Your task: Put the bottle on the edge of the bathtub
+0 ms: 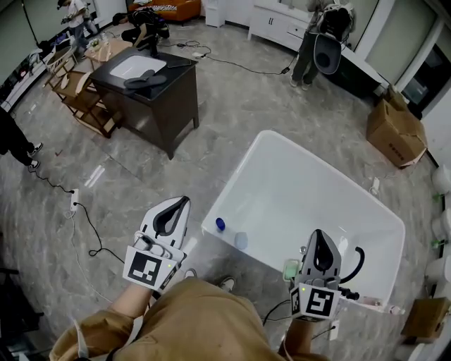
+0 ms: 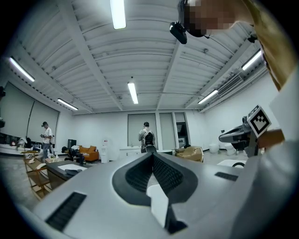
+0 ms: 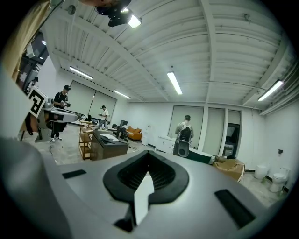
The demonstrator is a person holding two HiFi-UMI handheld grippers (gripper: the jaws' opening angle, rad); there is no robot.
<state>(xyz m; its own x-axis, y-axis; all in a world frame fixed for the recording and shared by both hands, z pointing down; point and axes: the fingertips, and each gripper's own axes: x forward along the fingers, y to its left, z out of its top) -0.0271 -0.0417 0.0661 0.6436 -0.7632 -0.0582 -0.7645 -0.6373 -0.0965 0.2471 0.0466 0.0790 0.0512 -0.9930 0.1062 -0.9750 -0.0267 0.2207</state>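
We see the clear plastic bottle with a blue cap [image 1: 220,225] at the near rim of the white bathtub [image 1: 338,176], apart from both pairs of jaws. Left gripper [image 1: 184,202] jaws are clenched on nothing; right gripper [image 1: 317,235] likewise.

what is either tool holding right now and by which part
Nothing is held. The left tool and the right tool both have jaws together with nothing between them; the bottle sits at the near edge of the bathtub, apart from both.

Dark cabinet [image 1: 151,106] — cardboard box [image 1: 394,130]; orange sofa [image 1: 168,8]
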